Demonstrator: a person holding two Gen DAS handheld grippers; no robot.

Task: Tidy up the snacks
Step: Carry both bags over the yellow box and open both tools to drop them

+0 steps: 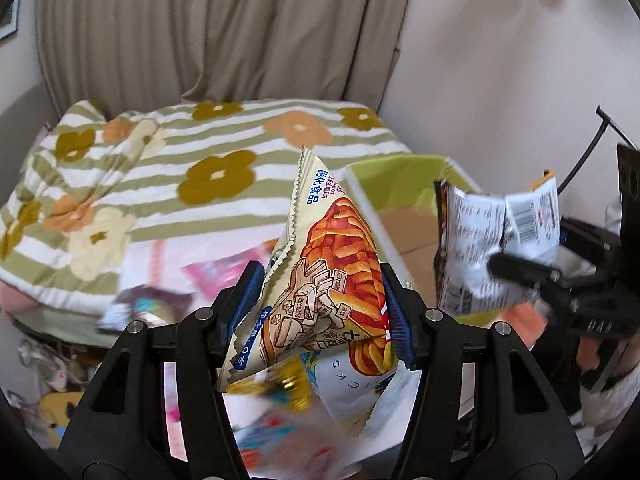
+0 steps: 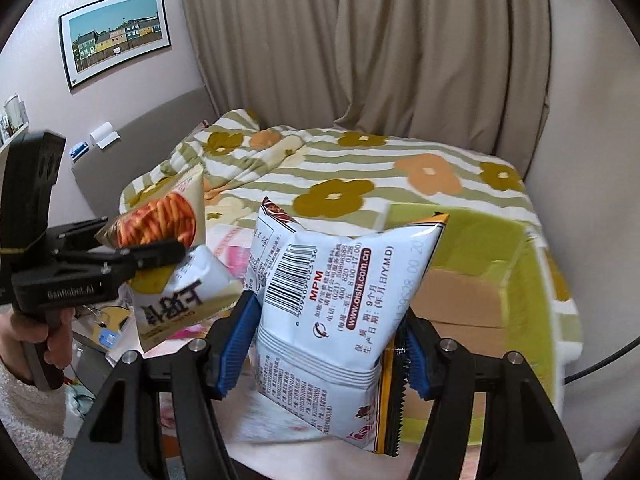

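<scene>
My left gripper (image 1: pixel 320 304) is shut on a cream snack bag printed with orange sticks (image 1: pixel 332 264) and holds it up in the air. The same gripper (image 2: pixel 160 254) and bag (image 2: pixel 168 220) show at the left of the right wrist view. My right gripper (image 2: pixel 328 344) is shut on a white snack bag with a barcode (image 2: pixel 332 304), also held up. That white bag (image 1: pixel 492 240) and right gripper (image 1: pixel 520 268) show at the right of the left wrist view. A green-lined cardboard box (image 2: pixel 480 280) stands open just behind and right of the white bag.
A bed with a striped flower blanket (image 1: pixel 192 168) fills the background, with beige curtains (image 2: pixel 360 40) behind. Several more snack packets (image 1: pixel 208 276) lie blurred below the left gripper. The box (image 1: pixel 404 208) sits on the bed's near right corner by the wall.
</scene>
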